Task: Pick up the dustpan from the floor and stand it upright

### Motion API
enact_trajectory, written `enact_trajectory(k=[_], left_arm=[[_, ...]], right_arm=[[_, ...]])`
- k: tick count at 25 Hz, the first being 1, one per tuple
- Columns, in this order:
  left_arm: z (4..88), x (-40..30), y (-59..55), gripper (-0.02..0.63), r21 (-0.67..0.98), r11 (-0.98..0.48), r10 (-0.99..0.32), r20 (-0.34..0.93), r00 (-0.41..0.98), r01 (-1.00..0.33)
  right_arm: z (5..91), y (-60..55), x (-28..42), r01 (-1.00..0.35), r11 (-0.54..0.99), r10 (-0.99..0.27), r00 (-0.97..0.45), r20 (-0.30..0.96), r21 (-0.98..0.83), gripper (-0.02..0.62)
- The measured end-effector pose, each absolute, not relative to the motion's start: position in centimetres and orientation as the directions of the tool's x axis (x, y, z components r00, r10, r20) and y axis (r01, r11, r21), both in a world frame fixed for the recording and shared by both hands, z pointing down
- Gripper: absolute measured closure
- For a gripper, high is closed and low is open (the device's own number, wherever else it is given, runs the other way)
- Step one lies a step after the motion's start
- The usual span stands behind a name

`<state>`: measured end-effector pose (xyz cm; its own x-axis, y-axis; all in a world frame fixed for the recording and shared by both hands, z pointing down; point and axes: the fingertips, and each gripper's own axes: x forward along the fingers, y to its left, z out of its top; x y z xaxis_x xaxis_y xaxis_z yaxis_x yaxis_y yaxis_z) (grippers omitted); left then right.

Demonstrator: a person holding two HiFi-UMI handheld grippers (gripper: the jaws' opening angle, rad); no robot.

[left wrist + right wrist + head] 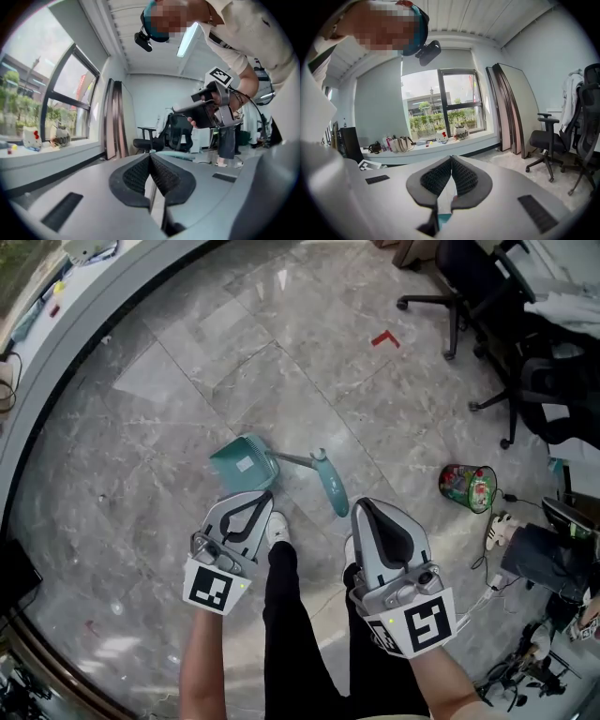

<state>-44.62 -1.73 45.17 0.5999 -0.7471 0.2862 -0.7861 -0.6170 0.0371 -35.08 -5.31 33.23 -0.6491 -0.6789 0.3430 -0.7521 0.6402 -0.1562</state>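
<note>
A teal dustpan (246, 463) lies flat on the marble floor in the head view, its long handle (328, 486) running off to the right. My left gripper (265, 496) hovers just below the pan, jaws shut with nothing in them. My right gripper (360, 506) hangs right of the handle's end, also shut and empty. In the left gripper view the ribbed pads (161, 177) meet at the tip, and the right gripper (211, 107) shows beyond them in a hand. The right gripper view shows its own pads (465, 177) pressed together.
Black office chairs (469, 296) stand at the upper right. A small colourful bin (468, 486) and tangled cables (525, 662) sit on the right. A curved grey ledge (56, 362) bounds the left. A red mark (384, 337) is on the floor. The person's legs (281, 615) are between the grippers.
</note>
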Motion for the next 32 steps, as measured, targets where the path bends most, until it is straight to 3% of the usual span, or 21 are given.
enact_trajectory(k=[5, 16, 22, 32], left_arm=[[35.4, -42.8, 1.0, 0.595, 0.061, -0.322, -0.928, 0.177, 0.328, -0.945], [11.1, -29.1, 16.7, 0.595, 0.123, -0.103, -0.989, 0.095, 0.115, -0.987], [4.4, -28.3, 24.6, 0.595, 0.084, -0.048, -0.996, 0.069, 0.054, -0.995], [3.0, -31.7, 34.2, 0.595, 0.065, -0.086, -0.996, 0.029, 0.088, -0.994]], right_arm=[[28.7, -3.7, -32.9, -0.686, 0.714, -0.644, -0.721, 0.256, -0.138, 0.577], [7.8, 9.4, -21.2, -0.537, 0.839, -0.528, -0.843, 0.105, -0.089, 0.577], [1.3, 16.5, -18.4, -0.547, 0.833, -0.542, -0.837, 0.076, -0.081, 0.577], [2.1, 27.0, -20.9, -0.594, 0.797, -0.584, -0.804, 0.111, -0.112, 0.577]])
